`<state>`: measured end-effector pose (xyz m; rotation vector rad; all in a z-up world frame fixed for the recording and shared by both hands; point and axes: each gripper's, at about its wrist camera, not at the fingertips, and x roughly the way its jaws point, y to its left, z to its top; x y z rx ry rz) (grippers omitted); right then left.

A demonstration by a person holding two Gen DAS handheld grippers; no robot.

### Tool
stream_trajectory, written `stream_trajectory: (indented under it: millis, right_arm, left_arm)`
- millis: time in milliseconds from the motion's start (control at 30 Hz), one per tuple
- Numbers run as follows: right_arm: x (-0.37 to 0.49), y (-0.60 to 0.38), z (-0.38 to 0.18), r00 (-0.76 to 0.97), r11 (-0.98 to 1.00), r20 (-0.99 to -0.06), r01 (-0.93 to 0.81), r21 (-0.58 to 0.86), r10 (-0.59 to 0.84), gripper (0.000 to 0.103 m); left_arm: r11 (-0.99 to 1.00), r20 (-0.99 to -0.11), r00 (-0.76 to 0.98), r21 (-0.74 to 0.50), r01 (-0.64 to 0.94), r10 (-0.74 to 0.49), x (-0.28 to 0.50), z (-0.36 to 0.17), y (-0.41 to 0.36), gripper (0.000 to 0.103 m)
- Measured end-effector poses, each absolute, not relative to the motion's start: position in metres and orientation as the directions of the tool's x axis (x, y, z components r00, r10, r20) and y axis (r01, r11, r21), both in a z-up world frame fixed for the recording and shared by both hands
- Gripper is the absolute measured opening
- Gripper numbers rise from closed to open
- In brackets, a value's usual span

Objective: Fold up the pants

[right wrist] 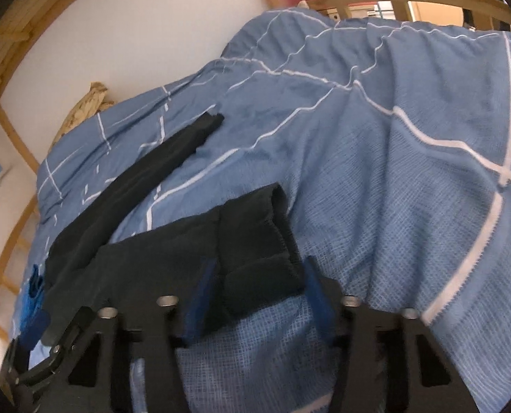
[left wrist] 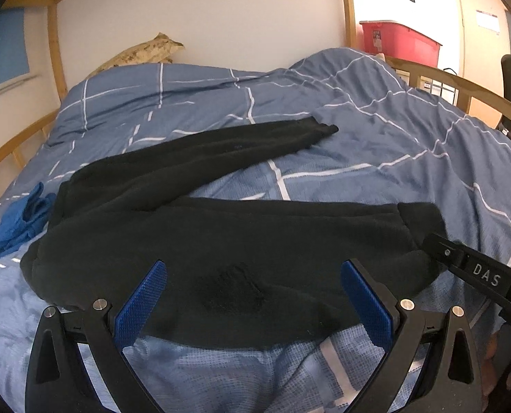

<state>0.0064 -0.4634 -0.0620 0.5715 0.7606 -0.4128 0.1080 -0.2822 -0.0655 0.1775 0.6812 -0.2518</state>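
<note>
Black pants (left wrist: 200,241) lie spread on a blue checked duvet (left wrist: 375,137), waist to the left, two legs running right and apart. My left gripper (left wrist: 253,296) is open, its blue pads either side of the near leg's thigh, just above the cloth. My right gripper (right wrist: 258,285) is open with the near leg's cuff (right wrist: 255,234) between its pads; it also shows in the left wrist view (left wrist: 441,251) at that cuff. The far leg (right wrist: 145,179) stretches toward the wall.
A blue cloth (left wrist: 18,223) lies beside the waistband at the left. A patterned pillow (left wrist: 141,51) leans on the wall. Wooden bed rails (left wrist: 461,86) border the bed. A red bin (left wrist: 400,39) stands beyond the footboard.
</note>
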Motion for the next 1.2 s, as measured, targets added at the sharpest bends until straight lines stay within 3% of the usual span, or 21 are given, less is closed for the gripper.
stream_trajectory:
  millis: [100,233,733,767,800,833,900,1200]
  right_arm:
    - [0.002,-0.458,-0.056,0.673,0.805,-0.723,0.511,0.301,-0.157,0.015]
    - [-0.01,-0.453,-0.033,0.677,0.817,-0.677,0.543,0.193,-0.29,0.006]
    - [-0.015,-0.453,-0.058,0.535,0.787,-0.767,0.614,0.065,-0.354,0.004]
    - [-0.014,-0.449,-0.058,0.527,0.796,-0.769,0.604,0.04,-0.362,0.006]
    - [-0.015,-0.446,-0.056,0.535,0.799,-0.76,0.6,0.033,-0.37,0.015]
    - [-0.018,-0.442,-0.05,0.536,0.794,-0.75,0.607,0.023,-0.388,0.035]
    - [-0.023,-0.436,-0.037,0.559,0.796,-0.722,0.605,0.019,-0.408,0.051]
    - [0.035,-0.428,0.028,0.71,0.896,-0.652,0.431,0.104,-0.266,0.051]
  left_arm:
    - [0.954,-0.646,0.743,0.077,0.29,-0.174,0.108,-0.067,-0.284,0.103]
    - [0.952,-0.646,0.742,0.077,0.297,-0.18,0.104,-0.066,-0.288,0.103]
    - [0.951,-0.664,0.725,0.073,0.302,-0.18,0.1,-0.069,-0.283,0.103]
    - [0.952,-0.67,0.721,0.068,0.299,-0.178,0.102,-0.069,-0.28,0.103]
    - [0.952,-0.674,0.717,0.066,0.298,-0.178,0.103,-0.069,-0.277,0.103]
    - [0.953,-0.677,0.714,0.061,0.295,-0.178,0.104,-0.067,-0.274,0.103]
    - [0.956,-0.675,0.714,0.046,0.29,-0.184,0.107,-0.062,-0.267,0.103]
    - [0.962,-0.647,0.742,0.049,0.27,-0.176,0.154,-0.011,-0.239,0.103]
